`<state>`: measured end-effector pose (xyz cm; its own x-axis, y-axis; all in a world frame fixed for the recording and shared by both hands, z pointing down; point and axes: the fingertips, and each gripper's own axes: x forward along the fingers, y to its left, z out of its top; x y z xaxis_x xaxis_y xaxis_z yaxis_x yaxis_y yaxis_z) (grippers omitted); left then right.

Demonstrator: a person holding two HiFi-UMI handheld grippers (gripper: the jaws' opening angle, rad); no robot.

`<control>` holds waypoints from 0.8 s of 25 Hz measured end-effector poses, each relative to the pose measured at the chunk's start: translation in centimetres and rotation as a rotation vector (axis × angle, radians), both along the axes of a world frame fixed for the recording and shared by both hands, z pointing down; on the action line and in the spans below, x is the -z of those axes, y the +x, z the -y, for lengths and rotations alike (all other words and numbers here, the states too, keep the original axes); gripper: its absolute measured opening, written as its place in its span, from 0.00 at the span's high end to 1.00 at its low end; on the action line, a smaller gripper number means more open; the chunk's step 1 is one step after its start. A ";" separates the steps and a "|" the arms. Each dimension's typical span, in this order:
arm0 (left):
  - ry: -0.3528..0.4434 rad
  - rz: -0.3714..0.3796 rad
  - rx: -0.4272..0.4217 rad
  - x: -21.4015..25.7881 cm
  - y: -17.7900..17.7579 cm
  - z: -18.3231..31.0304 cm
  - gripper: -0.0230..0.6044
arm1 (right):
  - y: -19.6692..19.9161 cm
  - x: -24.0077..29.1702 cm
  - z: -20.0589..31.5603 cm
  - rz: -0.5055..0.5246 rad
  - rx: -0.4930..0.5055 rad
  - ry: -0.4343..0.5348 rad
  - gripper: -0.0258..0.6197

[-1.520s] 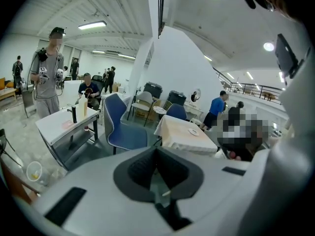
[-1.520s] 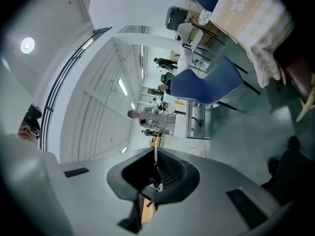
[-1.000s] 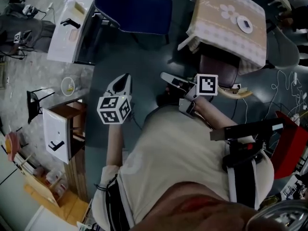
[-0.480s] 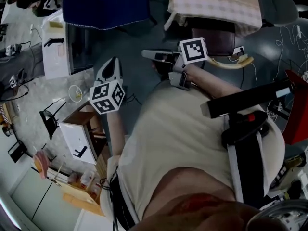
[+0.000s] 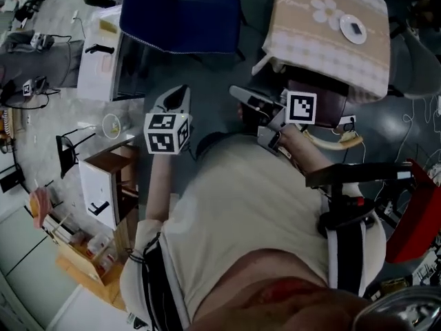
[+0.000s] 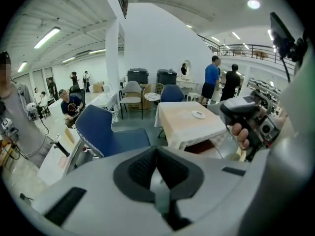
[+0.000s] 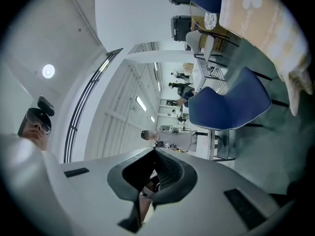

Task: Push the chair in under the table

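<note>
Brown chair [image 5: 331,98] sits under table [image 5: 324,47] near blue chair [image 5: 180,21] (left claw [image 5: 180,94], right claw [image 5: 239,94] closed).

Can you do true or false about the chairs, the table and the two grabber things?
1. The table has a beige cloth with a flower on it. True.
2. The blue chair is tucked in under that table. False: it stands apart from the table, off to its left in the head view. The chair at the table's near edge is the dark red chair.
3. The left gripper and the right gripper are both shut, with nothing in their fingers. True.
4. The right gripper is holding the dark red chair. False: its fingers are closed on nothing.
5. A white dish lies on the table. True.
</note>
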<state>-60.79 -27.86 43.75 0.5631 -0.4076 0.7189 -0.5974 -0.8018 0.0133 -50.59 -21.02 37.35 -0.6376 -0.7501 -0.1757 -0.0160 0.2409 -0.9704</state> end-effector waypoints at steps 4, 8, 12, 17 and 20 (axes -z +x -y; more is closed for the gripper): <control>0.025 0.043 0.010 -0.2 -0.2 1.6 0.95 | 0.9 0.1 0.6 0.030 -0.013 0.009 0.94; 0.039 0.059 0.027 -0.4 -0.3 3.8 0.95 | 2.6 -0.4 1.6 0.055 -0.038 -0.001 0.94; 0.044 0.055 0.032 -0.9 -0.3 6.6 0.95 | 3.8 -1.0 3.1 0.063 -0.073 -0.018 0.94; 0.040 0.054 -0.030 -1.7 0.2 10.2 0.95 | 4.5 -1.6 5.8 0.040 -0.144 -0.044 0.94; 0.042 0.066 -0.073 -2.4 0.1 12.0 0.95 | 3.9 -2.0 7.7 0.026 -0.157 -0.059 0.94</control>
